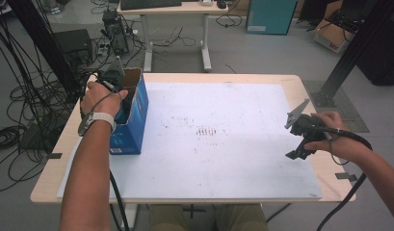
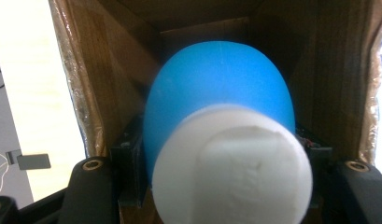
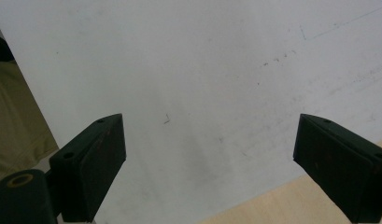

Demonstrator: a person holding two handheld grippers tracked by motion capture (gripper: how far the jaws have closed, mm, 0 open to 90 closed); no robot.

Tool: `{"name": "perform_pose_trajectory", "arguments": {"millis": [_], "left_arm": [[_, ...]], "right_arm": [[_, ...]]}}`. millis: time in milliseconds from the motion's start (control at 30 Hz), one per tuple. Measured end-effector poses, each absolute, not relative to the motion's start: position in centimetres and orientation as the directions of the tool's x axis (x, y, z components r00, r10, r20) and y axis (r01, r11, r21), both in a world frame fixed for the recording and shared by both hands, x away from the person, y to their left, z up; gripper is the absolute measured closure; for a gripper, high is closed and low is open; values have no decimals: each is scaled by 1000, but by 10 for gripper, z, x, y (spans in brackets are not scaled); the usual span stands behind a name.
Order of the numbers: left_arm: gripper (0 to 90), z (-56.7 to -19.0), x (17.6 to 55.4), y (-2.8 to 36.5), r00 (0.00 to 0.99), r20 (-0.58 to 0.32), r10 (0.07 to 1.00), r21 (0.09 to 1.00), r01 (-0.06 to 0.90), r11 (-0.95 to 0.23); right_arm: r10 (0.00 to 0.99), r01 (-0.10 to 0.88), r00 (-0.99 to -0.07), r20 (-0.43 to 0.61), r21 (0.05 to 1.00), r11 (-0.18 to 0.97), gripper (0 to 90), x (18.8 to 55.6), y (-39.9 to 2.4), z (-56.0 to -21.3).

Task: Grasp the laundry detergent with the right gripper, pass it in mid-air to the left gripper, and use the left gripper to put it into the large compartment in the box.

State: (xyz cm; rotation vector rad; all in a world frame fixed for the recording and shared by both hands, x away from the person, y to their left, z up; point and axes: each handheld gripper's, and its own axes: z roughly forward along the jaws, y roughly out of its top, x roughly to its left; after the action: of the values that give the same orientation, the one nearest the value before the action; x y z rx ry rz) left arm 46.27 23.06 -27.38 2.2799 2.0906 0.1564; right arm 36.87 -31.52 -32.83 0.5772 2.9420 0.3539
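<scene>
L gripper (image 1: pixel 118 84), reaching into the open top of a blue cardboard box (image 1: pixel 133 122) at the table's left edge, has its jaws clamped on a blue object with a white cap (image 2: pixel 235 168). In the left gripper view the white cap sits closest to the camera, the rounded blue body behind it, w/ the box's brown inner walls close on both sides and the box's far wall just behind. What the object is can't be told. The left hand (image 1: pixel 99 98), a pale band on its wrist, is right above the box opening.

R gripper (image 1: pixel 299 137), held over the right edge of the white sheet (image 1: pixel 223 163), jaws spread wide w/ nothing between them. The right gripper view looks down past both black jaws at bare white sheet, speckled w/ small dark marks, and a strip of wooden table (image 3: pixel 291 205) at bottom right. The two grippers are well apart, w/ open sheet between them.

Beyond the table: a desk (image 1: pixel 175 9), cables on the floor at left, a teal bin (image 1: pixel 270 17).
</scene>
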Motion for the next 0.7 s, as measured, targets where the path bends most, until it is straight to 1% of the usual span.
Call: {"name": "perform_pose_trajectory", "arguments": {"millis": [33,133,400,500,633,667,700], "left_arm": [[365,-274,463,231,85,44,995,100,991,-89],[287,-277,463,231,90,41,995,106,990,-94],[276,-278,462,232,97,14,995,111,989,-98],[275,-276,461,233,109,17,994,122,986,-110],[273,-273,458,233,132,18,991,140,981,-134],[273,-271,457,233,138,19,990,145,980,-139],[273,-270,457,233,140,18,990,147,979,-141]], "right_arm": [[392,363,-917,-72,252,897,92,368,-315,-328],[388,360,-919,-71,252,898,92,368,-316,-328],[396,368,-915,-73,247,896,92,367,-322,-327],[405,377,-911,-73,246,893,92,366,-322,-326],[392,365,-917,-72,245,898,92,366,-319,-325],[402,369,-912,-81,266,891,92,365,-318,-326],[396,367,-915,-73,254,895,92,365,-316,-325]]}}
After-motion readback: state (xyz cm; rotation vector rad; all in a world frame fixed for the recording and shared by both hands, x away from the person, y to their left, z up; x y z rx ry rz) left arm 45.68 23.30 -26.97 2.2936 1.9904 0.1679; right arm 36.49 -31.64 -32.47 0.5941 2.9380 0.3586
